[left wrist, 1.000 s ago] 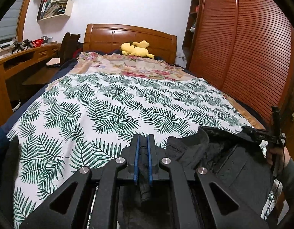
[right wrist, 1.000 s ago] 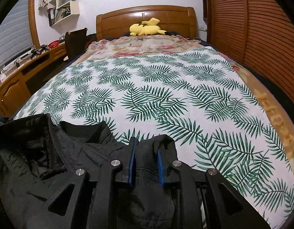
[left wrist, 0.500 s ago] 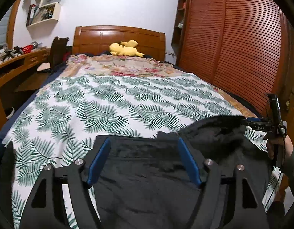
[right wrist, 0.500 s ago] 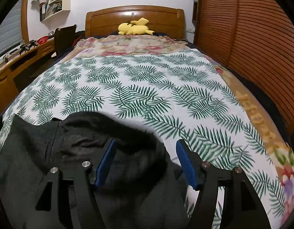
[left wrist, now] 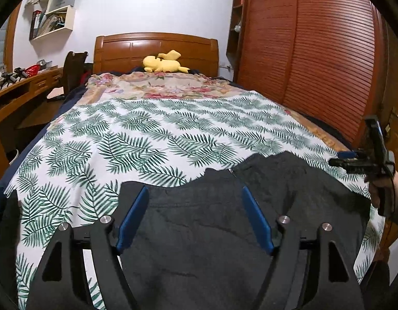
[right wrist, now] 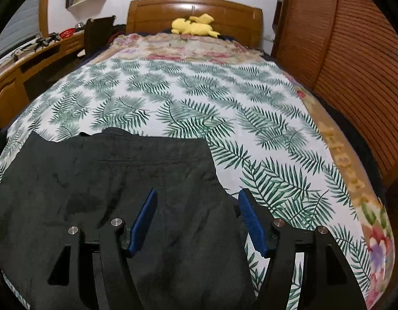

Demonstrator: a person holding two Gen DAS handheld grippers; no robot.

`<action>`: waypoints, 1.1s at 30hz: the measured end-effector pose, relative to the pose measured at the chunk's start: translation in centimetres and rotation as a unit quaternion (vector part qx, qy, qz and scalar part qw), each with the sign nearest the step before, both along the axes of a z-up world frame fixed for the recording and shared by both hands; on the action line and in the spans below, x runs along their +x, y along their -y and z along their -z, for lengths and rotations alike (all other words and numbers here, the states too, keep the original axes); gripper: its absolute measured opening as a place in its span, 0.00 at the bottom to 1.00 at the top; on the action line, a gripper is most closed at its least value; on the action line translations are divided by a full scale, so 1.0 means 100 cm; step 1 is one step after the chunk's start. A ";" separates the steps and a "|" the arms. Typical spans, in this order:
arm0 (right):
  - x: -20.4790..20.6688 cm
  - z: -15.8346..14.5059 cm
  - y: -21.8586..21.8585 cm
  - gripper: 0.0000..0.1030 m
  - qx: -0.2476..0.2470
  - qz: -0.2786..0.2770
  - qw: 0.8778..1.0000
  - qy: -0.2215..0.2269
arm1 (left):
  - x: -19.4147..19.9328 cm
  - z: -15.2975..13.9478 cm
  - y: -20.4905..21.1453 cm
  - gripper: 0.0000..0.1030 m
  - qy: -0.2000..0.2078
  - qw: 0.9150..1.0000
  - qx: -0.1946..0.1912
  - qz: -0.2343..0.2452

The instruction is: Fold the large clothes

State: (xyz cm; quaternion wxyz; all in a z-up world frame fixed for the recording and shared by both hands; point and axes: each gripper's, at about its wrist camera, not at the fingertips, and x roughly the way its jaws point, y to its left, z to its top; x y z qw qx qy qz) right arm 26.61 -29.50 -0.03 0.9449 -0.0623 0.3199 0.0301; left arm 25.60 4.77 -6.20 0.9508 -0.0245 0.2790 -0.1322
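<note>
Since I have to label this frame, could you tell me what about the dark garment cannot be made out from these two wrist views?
- Near end of the dark garment: cut off by the bottom edge and hidden behind the open left gripper in the left wrist view; likewise behind the open right gripper in the right wrist view.
- Garment type: only one flat end shows.
- Layers folded underneath: hidden by the top cloth.

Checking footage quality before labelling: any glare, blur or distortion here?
Left wrist: sharp, fisheye bends the wardrobe, dark corner vignette. Right wrist: glare streak on the headboard, wardrobe softly blurred, garment dark, little detail.
</note>
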 end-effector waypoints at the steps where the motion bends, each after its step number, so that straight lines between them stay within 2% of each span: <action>1: 0.006 0.001 0.000 0.65 0.001 0.003 1.000 -0.007 | 0.001 0.003 0.002 0.73 -0.002 1.000 0.002 0.003; 14: 0.110 0.020 0.004 0.65 0.014 0.021 0.997 -0.070 | 0.020 0.038 0.024 0.73 -0.042 0.999 0.016 0.027; 19: 0.144 0.035 0.008 0.65 0.030 0.024 0.995 -0.096 | 0.025 0.043 0.023 0.73 -0.050 0.998 0.014 0.028; 22: 0.160 0.044 0.013 0.65 0.060 0.020 0.991 -0.115 | 0.026 0.043 0.022 0.73 -0.050 0.998 0.010 0.027; 23: 0.162 0.046 0.013 0.52 0.071 0.013 0.990 -0.118 | 0.026 0.043 0.022 0.73 -0.050 0.998 0.009 0.027; 24: 0.164 0.047 0.013 0.27 0.082 0.000 0.989 -0.121 | 0.026 0.042 0.021 0.73 -0.050 0.998 0.008 0.027; 26: 0.163 0.045 0.007 0.13 0.072 -0.023 0.991 -0.114 | 0.026 0.041 0.020 0.73 -0.048 0.998 0.007 0.026; 29: 0.150 0.034 0.000 0.09 0.040 -0.037 0.997 -0.062 | 0.025 0.039 0.019 0.73 -0.046 0.999 0.006 0.024; 31: 0.142 0.025 0.005 0.09 0.021 0.001 1.000 -0.020 | 0.023 0.037 0.018 0.73 -0.044 0.999 0.006 0.024; 33: 0.141 0.022 0.011 0.09 0.022 0.028 0.999 -0.013 | 0.022 0.035 0.017 0.73 -0.041 0.999 0.005 0.023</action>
